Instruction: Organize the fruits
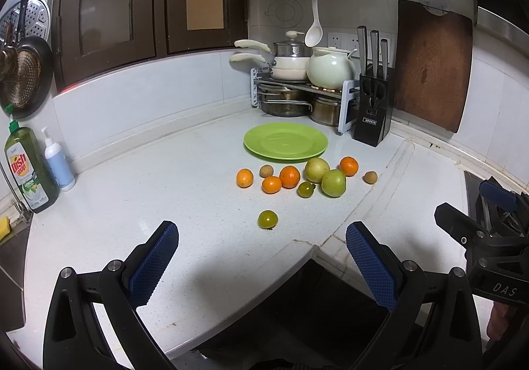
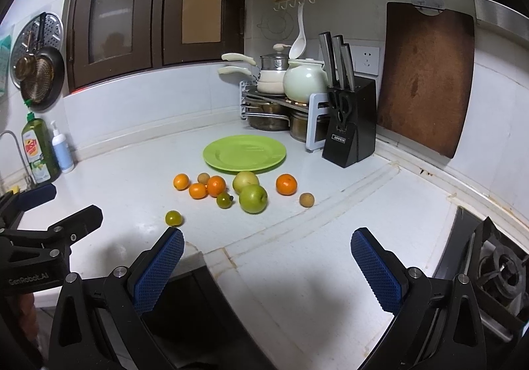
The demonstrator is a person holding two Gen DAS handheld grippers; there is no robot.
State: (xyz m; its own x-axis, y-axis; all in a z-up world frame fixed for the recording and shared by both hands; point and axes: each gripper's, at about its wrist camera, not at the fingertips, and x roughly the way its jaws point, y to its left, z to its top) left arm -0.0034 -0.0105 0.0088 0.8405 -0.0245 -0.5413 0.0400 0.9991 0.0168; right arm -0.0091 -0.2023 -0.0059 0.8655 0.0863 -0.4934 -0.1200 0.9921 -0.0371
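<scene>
Both claws, left claw [image 1: 263, 266] and right claw [image 2: 267, 267], hang spread and empty over the tabletop [image 1: 198, 191]; nearest green tomato [image 1: 267, 219] looks light, smooth, bruisable, best pinched gently across its middle.

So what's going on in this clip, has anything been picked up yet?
Nothing is in hand yet. The left gripper and right gripper both hang open above the near edge of the white counter. The green plate is bare. All the fruit sits loose on the counter in front of it: four oranges, two green apples, two small brown fruits and two green tomatoes, one of which lies apart, nearest the grippers.
</scene>
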